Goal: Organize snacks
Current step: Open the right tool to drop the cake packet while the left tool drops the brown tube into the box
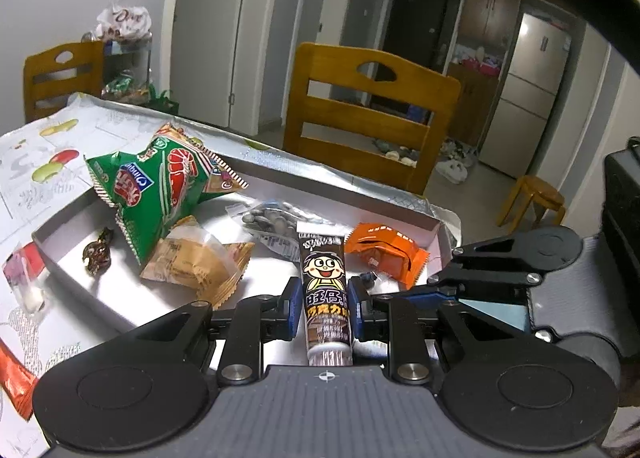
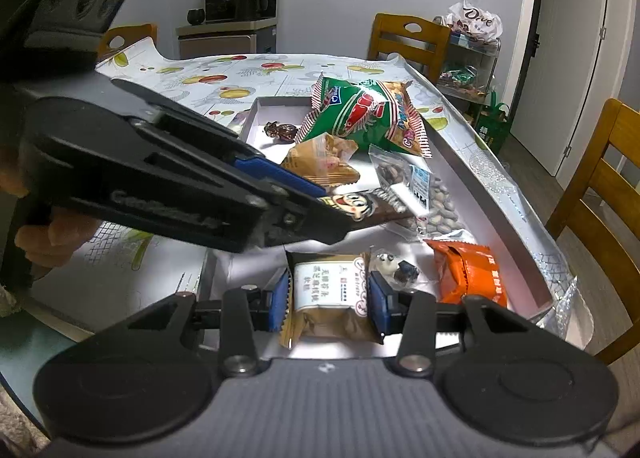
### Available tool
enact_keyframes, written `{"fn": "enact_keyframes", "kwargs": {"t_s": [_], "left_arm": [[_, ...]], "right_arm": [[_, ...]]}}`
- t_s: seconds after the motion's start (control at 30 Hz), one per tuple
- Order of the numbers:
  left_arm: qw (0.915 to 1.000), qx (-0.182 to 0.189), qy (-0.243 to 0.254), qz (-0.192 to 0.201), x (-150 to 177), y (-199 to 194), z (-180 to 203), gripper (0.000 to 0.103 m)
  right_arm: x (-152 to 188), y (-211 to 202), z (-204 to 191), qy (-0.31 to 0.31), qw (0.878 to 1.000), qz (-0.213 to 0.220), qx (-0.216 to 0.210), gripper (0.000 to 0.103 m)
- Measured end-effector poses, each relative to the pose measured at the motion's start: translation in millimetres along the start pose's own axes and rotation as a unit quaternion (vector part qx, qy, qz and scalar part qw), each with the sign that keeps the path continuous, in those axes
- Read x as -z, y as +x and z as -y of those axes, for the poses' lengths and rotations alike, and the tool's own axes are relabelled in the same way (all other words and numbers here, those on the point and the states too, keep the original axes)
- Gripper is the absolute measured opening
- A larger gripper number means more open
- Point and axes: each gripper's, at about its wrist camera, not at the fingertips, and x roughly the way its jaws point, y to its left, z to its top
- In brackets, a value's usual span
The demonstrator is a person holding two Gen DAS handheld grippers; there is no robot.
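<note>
My left gripper (image 1: 323, 298) is shut on a brown cartoon-face chocolate tube (image 1: 325, 286) over the white tray (image 1: 132, 298). My right gripper (image 2: 328, 294) is shut on a tan wrapped pastry with a white label (image 2: 326, 290) at the tray's near end. The left gripper (image 2: 320, 210) shows in the right wrist view, reaching in from the left with the tube (image 2: 360, 204). In the tray lie a green shrimp-cracker bag (image 1: 160, 186), a tan pastry (image 1: 196, 258), a clear bag of seeds (image 1: 272, 218), an orange packet (image 1: 384, 250) and a dark foil candy (image 1: 98, 252).
A small panda-like candy (image 2: 394, 264) lies by my right fingers. Red and pink packets (image 1: 20, 270) lie on the patterned tablecloth (image 1: 36, 162) left of the tray. Wooden chairs (image 1: 360, 114) stand around the table. A snack rack (image 2: 472, 54) stands at the back.
</note>
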Motion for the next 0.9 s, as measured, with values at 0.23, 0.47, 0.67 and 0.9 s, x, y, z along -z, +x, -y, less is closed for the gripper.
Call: {"fn": "enact_keyframes", "kwargs": {"t_s": [0.23, 0.47, 0.67, 0.9], "left_arm": [[0.9999, 0.008, 0.012, -0.004, 0.4, 6.7, 4.5, 0.026], [0.9997, 0.011, -0.016, -0.012, 5.6, 3.1, -5.0, 0.027], [0.9994, 0.01, -0.029, -0.015, 8.7, 0.8, -11.7, 0.028], [0.9997, 0.006, -0.023, 0.0, 8.1, -9.0, -6.8, 0.052]], "right_arm": [[0.7, 0.2, 0.2, 0.003, 1.0, -0.003, 0.001, 0.042], [-0.8, 1.2, -1.2, -0.004, 1.0, -0.01, 0.001, 0.045], [0.0, 0.2, -2.7, -0.008, 1.0, -0.015, 0.005, 0.046], [0.1, -2.9, -1.8, -0.005, 1.0, -0.022, 0.004, 0.055]]}}
